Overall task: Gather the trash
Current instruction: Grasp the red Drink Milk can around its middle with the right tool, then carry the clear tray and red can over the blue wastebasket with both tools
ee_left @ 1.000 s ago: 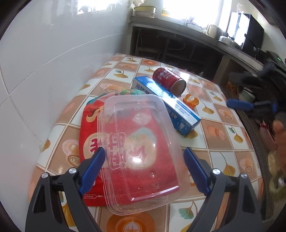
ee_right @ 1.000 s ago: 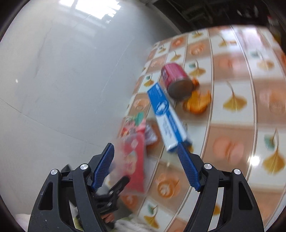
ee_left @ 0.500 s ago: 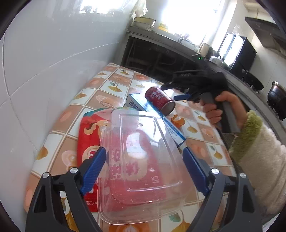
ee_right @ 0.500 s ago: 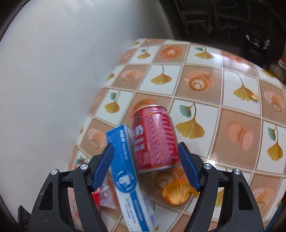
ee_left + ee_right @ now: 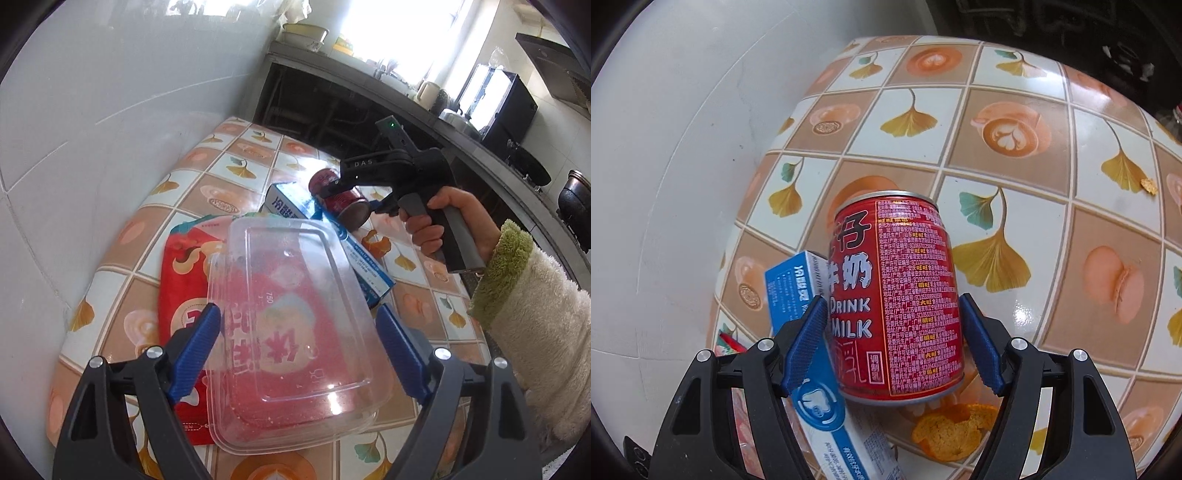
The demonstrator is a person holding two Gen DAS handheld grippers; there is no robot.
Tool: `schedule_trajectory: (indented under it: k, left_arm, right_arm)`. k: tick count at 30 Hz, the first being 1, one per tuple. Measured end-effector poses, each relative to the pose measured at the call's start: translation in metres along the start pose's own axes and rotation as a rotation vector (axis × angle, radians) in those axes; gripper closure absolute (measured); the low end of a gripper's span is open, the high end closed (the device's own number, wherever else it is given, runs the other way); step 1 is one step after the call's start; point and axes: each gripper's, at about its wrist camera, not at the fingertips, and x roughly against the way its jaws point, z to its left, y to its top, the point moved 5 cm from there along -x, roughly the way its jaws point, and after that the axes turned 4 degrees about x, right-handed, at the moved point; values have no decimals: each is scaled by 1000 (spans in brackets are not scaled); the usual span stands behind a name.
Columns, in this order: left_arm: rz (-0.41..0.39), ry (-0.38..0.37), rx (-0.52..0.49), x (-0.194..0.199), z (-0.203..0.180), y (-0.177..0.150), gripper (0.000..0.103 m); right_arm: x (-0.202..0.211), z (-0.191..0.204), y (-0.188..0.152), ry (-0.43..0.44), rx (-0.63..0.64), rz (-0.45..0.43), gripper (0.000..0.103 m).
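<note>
A: Status?
B: Nothing binned. Right gripper (image 5: 893, 345) fingers spread around the milk can (image 5: 895, 299), table centre, not pinching. Left gripper (image 5: 298, 349) spread at clear container (image 5: 295, 325), six o'clock. Toothpaste box (image 5: 812, 354), peel (image 5: 955, 430) remain.

Moved in over the bench: right tool (image 5: 894, 347) now straddling the red can (image 5: 895, 301), pads either side.
</note>
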Motion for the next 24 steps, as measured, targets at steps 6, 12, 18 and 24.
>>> schedule_trajectory:
  k: [6,12,18,24]
  left_arm:
    - [63,33,-1,-12,5,-1,19]
    - [87,102,-46,-20,6,3,20]
    - [52,133,-48,-16,7,6,22]
    - [23,131,-39,-5,3,11,23]
  right_arm:
    - [5,-7,-2,-13,-35,-31,40]
    - [32,-18,-11,1,-73,-113,41]
    - [72,-36,-27,54,-128,-197,41]
    - [113,-45,-56,131,-157,-275,41]
